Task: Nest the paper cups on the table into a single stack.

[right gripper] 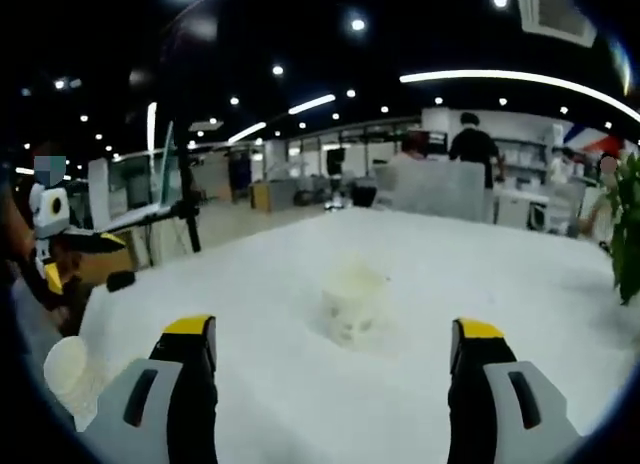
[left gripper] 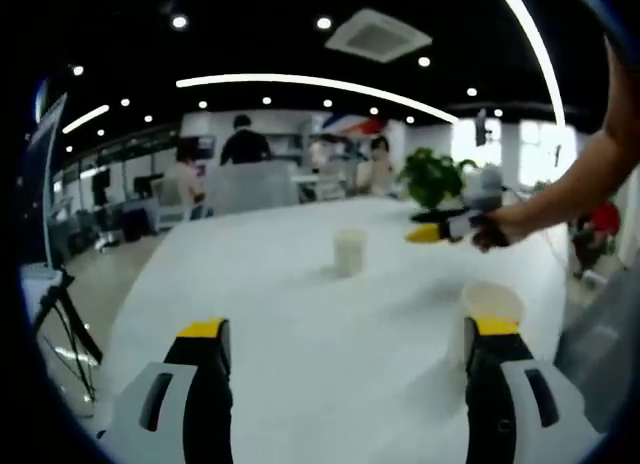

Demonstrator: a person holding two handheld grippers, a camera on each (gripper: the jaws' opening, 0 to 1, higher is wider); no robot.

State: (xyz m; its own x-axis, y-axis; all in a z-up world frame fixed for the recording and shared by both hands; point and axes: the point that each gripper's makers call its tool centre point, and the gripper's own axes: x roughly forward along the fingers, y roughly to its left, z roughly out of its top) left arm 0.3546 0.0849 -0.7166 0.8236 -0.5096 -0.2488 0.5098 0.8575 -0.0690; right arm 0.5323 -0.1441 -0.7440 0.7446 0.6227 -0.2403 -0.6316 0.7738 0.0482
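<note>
While both grippers hang over the white table (left gripper: 300,284), neither has anything between its jaws. In the left gripper view, the left gripper (left gripper: 345,344) has its two yellow-tipped jaws spread wide apart, with bare tabletop in the gap. A pale paper cup (left gripper: 349,252) stands upright on the table ahead of them, well apart from both jaws and nearer the middle of the table. A second paper cup (left gripper: 491,304) stands just beside the tip of the jaw on the view's right side, its open rim turned up (whether it touches that jaw I cannot tell). Farther off on the right of this view, the right gripper (left gripper: 432,227) is held by a person's hand (left gripper: 497,230) above the table; its yellow-tipped jaws look close together from this angle, though the picture is too small to be sure.

In the right gripper view, the same gripper's jaws (right gripper: 330,344) stand wide apart over empty tabletop. A blurred paper cup (right gripper: 352,304) stands ahead, between the lines of the two jaws but clear of both. Another cup (right gripper: 72,374) lies low at the view's left edge, beside the left-hand jaw. The left gripper (right gripper: 60,246) shows at the far left. A green potted plant (left gripper: 432,176) stands at the table's far side, and people stand in the office behind.
</note>
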